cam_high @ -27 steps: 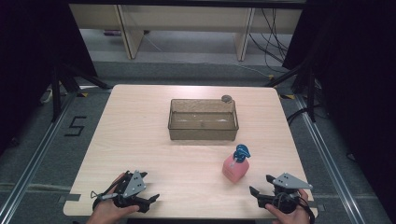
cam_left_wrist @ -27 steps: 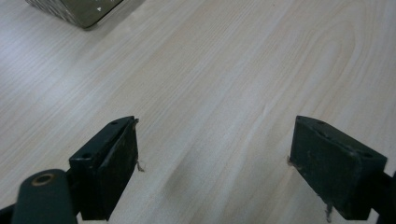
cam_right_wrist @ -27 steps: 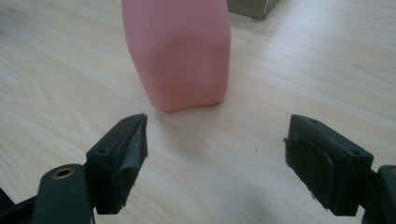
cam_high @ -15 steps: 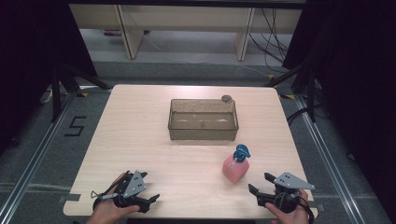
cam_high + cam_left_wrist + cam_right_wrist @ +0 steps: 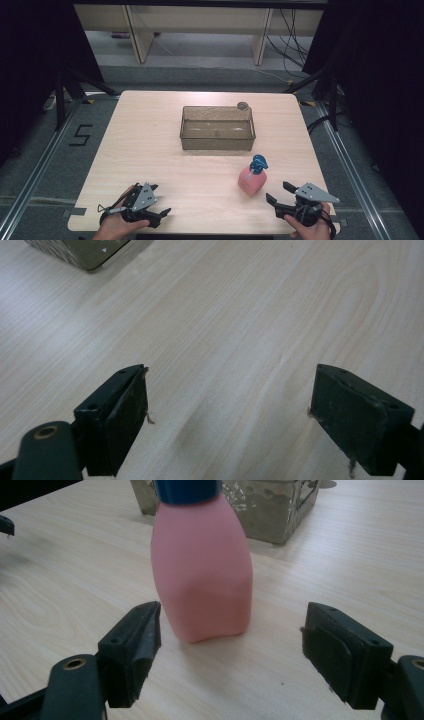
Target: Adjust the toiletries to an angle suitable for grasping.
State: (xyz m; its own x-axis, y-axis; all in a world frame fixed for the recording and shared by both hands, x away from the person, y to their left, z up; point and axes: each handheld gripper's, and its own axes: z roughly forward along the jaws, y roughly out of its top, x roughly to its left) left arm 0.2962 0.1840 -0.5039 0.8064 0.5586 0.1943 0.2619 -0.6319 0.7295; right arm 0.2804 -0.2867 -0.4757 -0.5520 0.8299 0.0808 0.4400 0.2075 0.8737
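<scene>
Since the earlier frames the right gripper (image 5: 279, 196) had edged toward the pink bottle (image 5: 202, 570), while the left gripper (image 5: 227, 405) had stayed put, jaws wide apart over bare wood. The bottle stood upright just ahead of the right gripper's open jaws, not yet between them and untouched, so the grasp and everything after it remained to do. Beyond the jaws, the clear bin (image 5: 217, 128) sat mid-table (image 5: 145, 140) on pale wood, with grey floor and dark curtains around.
</scene>
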